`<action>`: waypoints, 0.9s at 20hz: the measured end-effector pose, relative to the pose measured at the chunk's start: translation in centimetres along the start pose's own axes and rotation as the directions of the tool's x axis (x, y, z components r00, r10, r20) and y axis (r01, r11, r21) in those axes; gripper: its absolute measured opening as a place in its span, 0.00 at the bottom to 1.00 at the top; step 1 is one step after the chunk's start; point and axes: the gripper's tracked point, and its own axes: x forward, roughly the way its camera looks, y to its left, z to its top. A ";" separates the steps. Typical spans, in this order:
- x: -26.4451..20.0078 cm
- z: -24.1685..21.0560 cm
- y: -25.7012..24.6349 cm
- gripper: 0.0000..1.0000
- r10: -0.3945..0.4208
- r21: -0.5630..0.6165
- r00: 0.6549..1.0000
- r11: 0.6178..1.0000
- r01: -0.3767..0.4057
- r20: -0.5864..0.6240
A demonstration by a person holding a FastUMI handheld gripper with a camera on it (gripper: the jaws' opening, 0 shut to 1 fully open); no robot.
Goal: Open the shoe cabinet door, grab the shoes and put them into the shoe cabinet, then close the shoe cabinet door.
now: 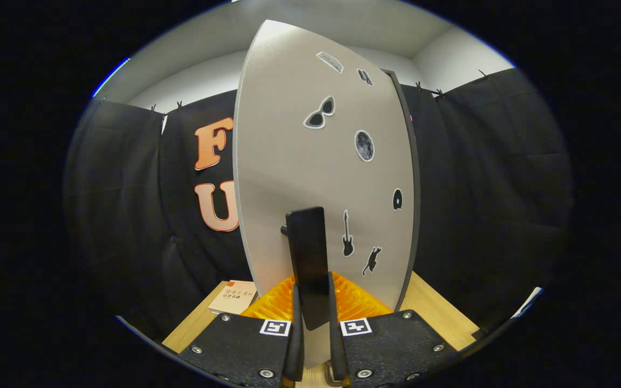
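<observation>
Shoe cabinet door stands just ahead of the gripper, a pale panel seen at an angle, with its dark handle running down between the two fingers. Both fingers press on the handle's flanks, so the gripper is clenched on it. The door looks swung partly away from the dark cabinet edge behind it, though whether it is being opened or closed is not something I can tell. No shoes can be made out, and the cabinet's inside is hidden by the door, so my judgement is that the task sits at one of its two door steps; if it is the opening, the shoes and the closing remain to be done.

Counted: one door, one handle, one gripper with two fingers. On the door I count seven small stickers, among them sunglasses, a moon, a guitar and a cat. One booklet lies on the wooden surface beside the door's foot.
</observation>
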 end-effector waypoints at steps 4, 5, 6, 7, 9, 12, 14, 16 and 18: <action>-2.0 -0.1 -2.3 0.19 -0.040 -0.003 0.999 0.999 0.040 -0.002; -2.4 -0.1 -2.9 0.19 -0.049 0.000 0.999 0.999 0.049 -0.002; -2.9 -0.2 -3.4 0.19 -0.057 0.000 0.998 0.998 0.057 0.001; -3.3 -0.2 -4.0 0.18 -0.059 -0.005 0.998 0.998 0.059 0.006; -4.1 -0.2 -5.0 0.17 -0.063 0.010 0.998 0.998 0.063 0.003; -4.8 0.0 -6.8 0.17 -0.099 0.000 0.995 0.995 0.099 0.003; -5.2 0.1 -7.7 0.17 -0.126 0.005 0.992 0.992 0.126 0.005; -5.6 0.3 -9.2 0.17 -0.151 0.018 0.989 0.988 0.151 0.002; -6.2 0.1 -10.9 0.17 -0.179 0.018 0.984 0.984 0.179 0.007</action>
